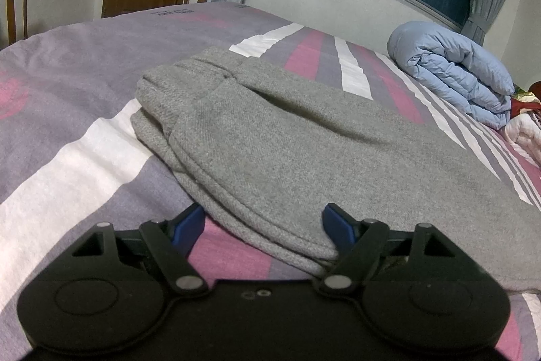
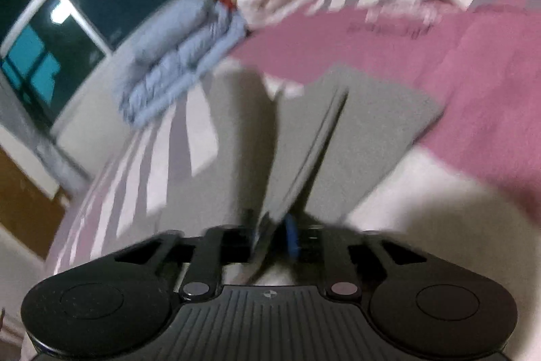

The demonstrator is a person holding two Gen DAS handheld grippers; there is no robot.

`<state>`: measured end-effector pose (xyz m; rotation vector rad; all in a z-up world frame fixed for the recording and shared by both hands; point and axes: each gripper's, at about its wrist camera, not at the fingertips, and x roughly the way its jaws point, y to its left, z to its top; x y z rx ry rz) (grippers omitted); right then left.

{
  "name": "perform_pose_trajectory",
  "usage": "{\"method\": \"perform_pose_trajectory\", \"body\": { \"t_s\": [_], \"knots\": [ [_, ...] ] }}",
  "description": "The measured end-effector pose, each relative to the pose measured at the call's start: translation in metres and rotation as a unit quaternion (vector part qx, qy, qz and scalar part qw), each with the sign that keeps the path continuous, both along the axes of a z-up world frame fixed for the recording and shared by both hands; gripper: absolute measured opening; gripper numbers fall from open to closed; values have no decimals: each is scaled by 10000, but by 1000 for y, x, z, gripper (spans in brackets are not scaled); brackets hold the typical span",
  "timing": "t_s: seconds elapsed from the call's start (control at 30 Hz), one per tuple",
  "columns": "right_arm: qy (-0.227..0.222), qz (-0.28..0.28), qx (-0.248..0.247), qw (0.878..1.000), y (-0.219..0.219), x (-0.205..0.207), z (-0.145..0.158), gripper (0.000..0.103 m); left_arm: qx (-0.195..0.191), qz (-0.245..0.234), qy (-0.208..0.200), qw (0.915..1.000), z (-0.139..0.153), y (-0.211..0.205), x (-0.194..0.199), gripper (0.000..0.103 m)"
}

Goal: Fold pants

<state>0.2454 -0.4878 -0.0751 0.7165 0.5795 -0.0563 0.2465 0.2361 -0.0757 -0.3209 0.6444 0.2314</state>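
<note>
- Pants [image 1: 287, 131], grey, lying on the striped bedsheet [image 1: 84, 158] folded over on themselves, waistband end bunched at the far side, a hemmed edge curving just ahead of the left gripper [image 1: 263, 222].
- Holding the left gripper low at that near hem, blue fingers [image 1: 189, 219] standing wide apart, one on the sheet side and one against the cloth; pressing on nothing.
- Showing, in the blurred right wrist view, a raised fold of the same grey cloth [image 2: 304, 141] running up out of the right gripper [image 2: 274, 239]; jaws close together with fabric between them, but too smeared to tell whether actually pinching.
- Judging the step as carrying one end over to make the next fold.
- Doing it well: keeping the lifted layers together as one, drawing the edge straight rather than at a slant, lining it up with the edge below before letting go.
- Steadying the near hem with the left side so the lower layers are not dragging.
- Staying clear of the blue quilt [image 1: 456, 70] rolled up by the wall.
</note>
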Motion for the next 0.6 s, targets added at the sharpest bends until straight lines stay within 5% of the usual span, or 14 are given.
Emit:
{"method": "perform_pose_trajectory", "body": {
  "t_s": [0.1,0.37,0.4,0.43,0.6],
  "knots": [
    [92,-259,424,9987,-27,13,-5,38,1,1,-3,10000,0,0,0,71],
    [237,-279,443,9983,-53,57,-15,38,24,15,1,10000,0,-1,0,71],
    [261,-257,477,9982,-56,63,-15,33,29,21,0,10000,0,-1,0,71],
    [303,-188,504,9981,-59,68,-13,6,33,25,1,10000,0,-1,0,71],
    [-359,-246,5,9991,-63,42,31,5,28,25,-5,10000,0,-2,0,71]
  ]
}}
